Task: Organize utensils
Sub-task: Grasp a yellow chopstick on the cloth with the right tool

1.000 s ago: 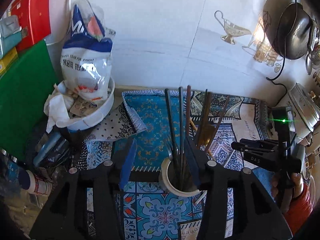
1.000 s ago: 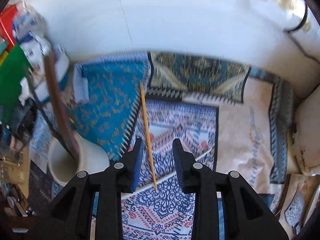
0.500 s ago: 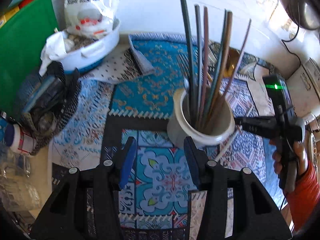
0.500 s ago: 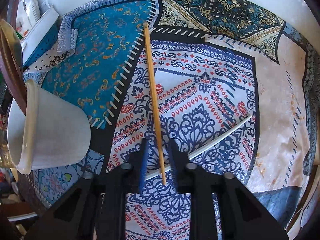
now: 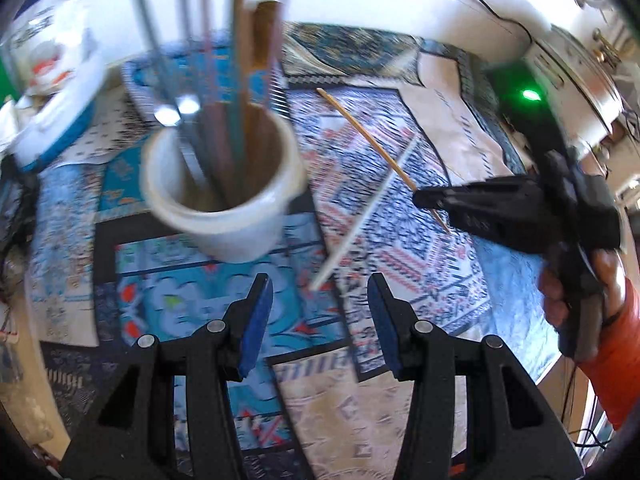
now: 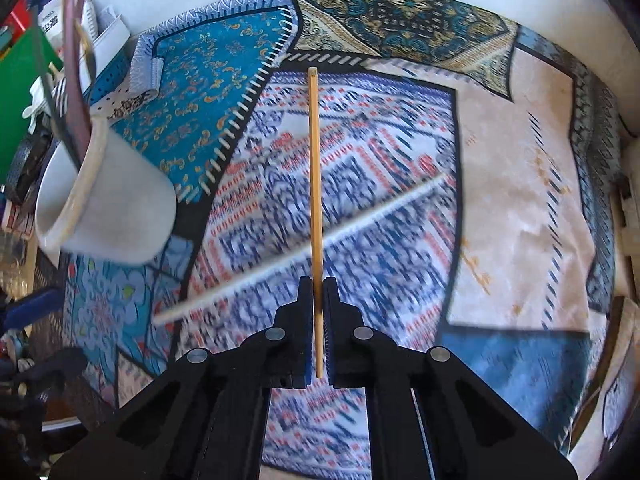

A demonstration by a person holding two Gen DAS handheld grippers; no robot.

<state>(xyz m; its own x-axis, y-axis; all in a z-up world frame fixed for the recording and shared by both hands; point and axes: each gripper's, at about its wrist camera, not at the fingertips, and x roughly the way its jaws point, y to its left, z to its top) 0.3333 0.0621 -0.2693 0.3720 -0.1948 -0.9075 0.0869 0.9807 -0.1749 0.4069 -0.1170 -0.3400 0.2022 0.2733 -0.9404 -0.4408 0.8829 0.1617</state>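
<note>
Chopstick [image 6: 315,184] duty right now: the right gripper [image 6: 317,332] has its fingers pinched tight on the near end of the wooden one, and the stick points straight out toward the far side of the patterned cloth [image 6: 520,208]. From the left camera the far end looks a bit off the cloth, though I can't swear it's fully clear.

Next bit, as I read it, is getting that stick into the white cup [image 5: 224,200] with the other long utensils [image 5: 224,92]. I'd tip it toward upright before coming over the cup, since it's held right at the end and the long free part can swing and knock the stuff already standing in there. Aim for the open near-right part of the mouth and lower it before letting go, so it doesn't bounce out.

The left gripper [image 5: 320,320] has its fingers spread wide with nothing between them, hovering near the cup and just near of the white chopstick [image 5: 360,216], which lies flat on the cloth. That one looks like it's next.

Hard to make out: the left view is pretty motion-smeared, so I can't count or identify what's in the cup, and the tops run out of frame. The cup's base isn't clear either. The clutter at far left is just blur.
</note>
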